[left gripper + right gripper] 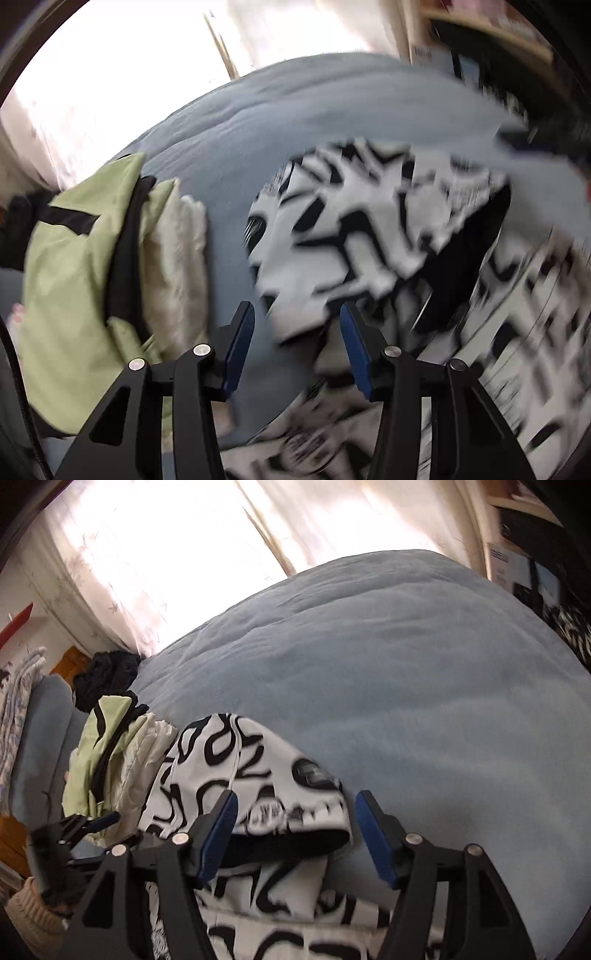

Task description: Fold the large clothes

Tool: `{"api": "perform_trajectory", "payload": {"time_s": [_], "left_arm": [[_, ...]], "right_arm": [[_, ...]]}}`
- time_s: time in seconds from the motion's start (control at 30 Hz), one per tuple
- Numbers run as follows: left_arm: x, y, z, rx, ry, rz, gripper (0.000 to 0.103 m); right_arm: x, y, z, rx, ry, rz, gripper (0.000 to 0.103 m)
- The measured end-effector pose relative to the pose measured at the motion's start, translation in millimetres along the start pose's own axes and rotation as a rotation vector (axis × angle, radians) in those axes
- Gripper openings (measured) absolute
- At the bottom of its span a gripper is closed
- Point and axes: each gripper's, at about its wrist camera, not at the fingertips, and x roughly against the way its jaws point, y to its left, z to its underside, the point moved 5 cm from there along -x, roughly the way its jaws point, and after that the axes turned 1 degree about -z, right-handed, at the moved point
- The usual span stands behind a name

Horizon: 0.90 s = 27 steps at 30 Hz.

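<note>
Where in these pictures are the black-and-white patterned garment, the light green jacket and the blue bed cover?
Black-and-white patterned garment [236, 760]: right wrist view, on its hood-like upper part.
Light green jacket with black trim [70, 280]: left wrist view, on its broad green panel.
Pale blue bed cover [406, 672]: right wrist view, on its bare middle.

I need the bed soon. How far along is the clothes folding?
Done: a green garment looks folded at the bed's edge. In hand: nothing; the left hand-held gripper and right hand-held gripper are open over the black-and-white garment. Left: folding that still-rumpled piece.
</note>
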Motion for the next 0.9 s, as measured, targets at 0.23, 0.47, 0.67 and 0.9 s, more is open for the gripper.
{"api": "perform_trajectory", "payload": {"time_s": [0.23, 0.47, 0.67, 0.9], "left_arm": [[-64.9, -20.4, -22.2, 0.173, 0.091, 0.119, 0.043], [-103.8, -37.4, -7.1, 0.148, 0.116, 0.107, 0.041], [-94.3, -44.7, 0.9, 0.175, 0.099, 0.094, 0.041], [-46.5, -41.0, 34.6, 0.257, 0.083, 0.15, 0.041]], "right_arm": [[-73.5, 5.8, -20.7, 0.032, 0.118, -0.021, 0.066], [-121.2, 10.0, -17.3, 0.019, 0.205, -0.083, 0.066], [-120.1, 26.5, -11.9, 0.101, 0.153, -0.071, 0.011], [-40.7, 66.6, 4.9, 0.235, -0.017, -0.165, 0.005]]}}
